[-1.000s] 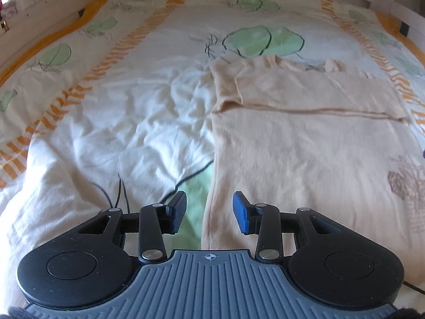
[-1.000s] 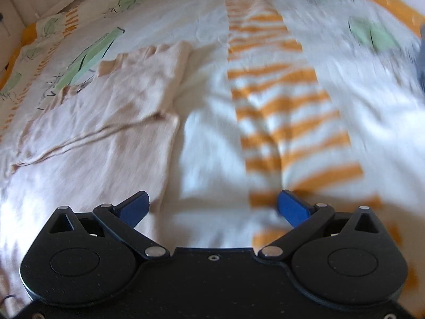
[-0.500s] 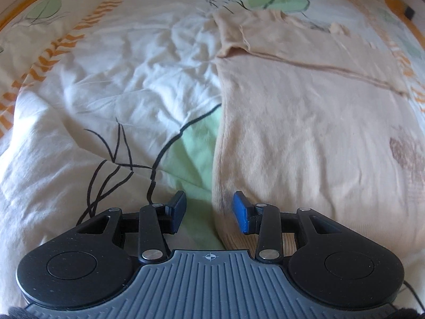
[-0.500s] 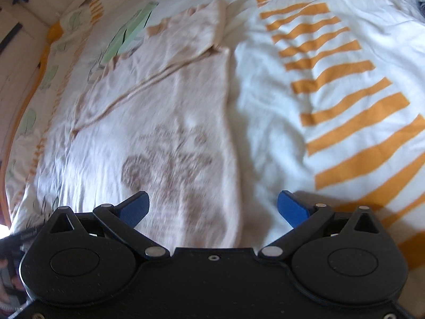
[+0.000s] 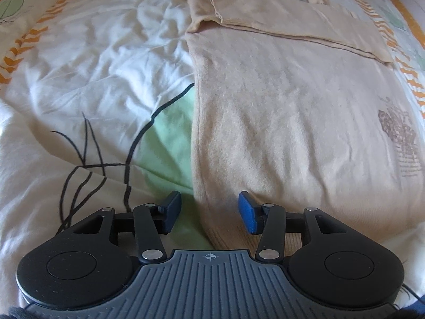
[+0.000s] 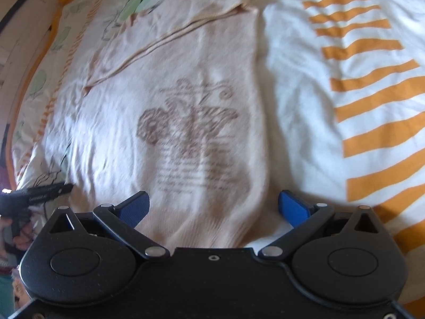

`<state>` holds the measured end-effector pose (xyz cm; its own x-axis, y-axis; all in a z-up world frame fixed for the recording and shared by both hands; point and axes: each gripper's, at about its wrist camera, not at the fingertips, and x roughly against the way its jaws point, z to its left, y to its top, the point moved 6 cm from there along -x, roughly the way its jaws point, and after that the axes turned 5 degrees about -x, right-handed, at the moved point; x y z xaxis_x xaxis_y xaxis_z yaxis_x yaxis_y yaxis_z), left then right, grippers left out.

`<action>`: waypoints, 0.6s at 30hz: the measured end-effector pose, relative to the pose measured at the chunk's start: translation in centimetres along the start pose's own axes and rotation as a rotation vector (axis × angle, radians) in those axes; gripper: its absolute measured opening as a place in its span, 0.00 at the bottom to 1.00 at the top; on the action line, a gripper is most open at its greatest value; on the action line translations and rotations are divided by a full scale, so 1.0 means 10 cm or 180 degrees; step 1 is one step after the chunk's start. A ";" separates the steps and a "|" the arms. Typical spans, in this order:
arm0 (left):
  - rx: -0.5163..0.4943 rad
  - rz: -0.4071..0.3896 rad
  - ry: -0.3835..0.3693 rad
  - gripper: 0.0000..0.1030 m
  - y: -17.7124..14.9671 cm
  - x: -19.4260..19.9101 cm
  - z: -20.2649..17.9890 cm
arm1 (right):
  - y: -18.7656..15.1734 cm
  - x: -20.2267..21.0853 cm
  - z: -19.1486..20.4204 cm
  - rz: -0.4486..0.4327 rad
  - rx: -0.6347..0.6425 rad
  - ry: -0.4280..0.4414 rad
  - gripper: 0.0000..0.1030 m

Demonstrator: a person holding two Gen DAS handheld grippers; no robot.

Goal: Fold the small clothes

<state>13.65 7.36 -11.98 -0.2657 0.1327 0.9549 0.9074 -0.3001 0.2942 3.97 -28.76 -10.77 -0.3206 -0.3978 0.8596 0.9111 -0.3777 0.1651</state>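
A cream top (image 5: 292,111) lies flat on a white duvet (image 5: 87,85) printed with green leaves and orange stripes, a sleeve (image 5: 292,18) folded across its far end. The left gripper (image 5: 209,210) points down at the top's near left corner; its jaws have just been opening, the hem edge between them, untouched.

Cream printed top (image 5: 292,111), sleeves folded across, flat on duvet (image 5: 93,66)
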 end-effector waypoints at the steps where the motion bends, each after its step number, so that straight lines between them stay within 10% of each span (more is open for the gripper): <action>1: 0.0012 0.0005 -0.0023 0.45 0.02 -0.02 0.00 | -0.02 -0.01 0.02 0.0039 -0.0003 0.0045 1.00; 6: -0.0013 0.0021 -0.0081 0.44 0.04 -0.06 -0.03 | -0.10 -0.07 0.12 0.0189 0.0062 0.0246 0.99; 11: -0.0048 -0.0017 -0.0202 0.23 0.03 -0.04 -0.05 | -0.17 -0.10 0.12 0.0262 0.0055 0.0346 0.48; 18: 0.0021 -0.0156 -0.0206 0.06 0.02 0.05 -0.05 | -0.14 -0.04 0.06 0.0126 -0.0098 0.0521 0.37</action>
<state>13.51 6.89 -11.39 -0.2884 0.2078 0.9347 0.8961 -0.2854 0.3399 2.97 -27.55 -10.99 -0.3248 -0.5427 0.7746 0.9163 -0.3834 0.1156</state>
